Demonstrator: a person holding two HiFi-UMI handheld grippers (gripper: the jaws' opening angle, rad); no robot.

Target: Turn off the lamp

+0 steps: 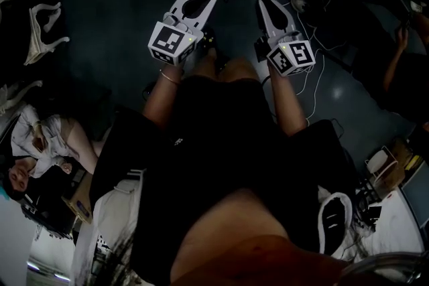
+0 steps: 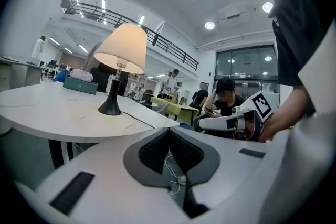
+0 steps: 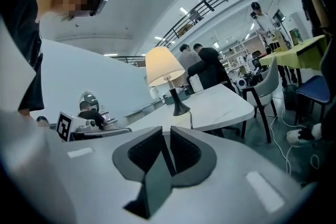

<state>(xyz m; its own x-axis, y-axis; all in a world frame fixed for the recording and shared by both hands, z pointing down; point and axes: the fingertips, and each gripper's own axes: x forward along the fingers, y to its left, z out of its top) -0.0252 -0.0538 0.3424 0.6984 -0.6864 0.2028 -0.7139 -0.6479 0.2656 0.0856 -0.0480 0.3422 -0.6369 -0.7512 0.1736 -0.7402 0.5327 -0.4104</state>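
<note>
Both empty — white left gripper (image 2: 169, 131) closed, right gripper (image 3: 168, 135) barely parted — a hasty reach may topple the cream-shaded, black-based lamp (image 2: 123, 50).

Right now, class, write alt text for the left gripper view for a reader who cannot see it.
A table lamp with a cream shade and black base stands on a round white table, its cord trailing toward the edge. In the foreground are the left gripper's empty jaws; the right gripper shows at right.
</note>
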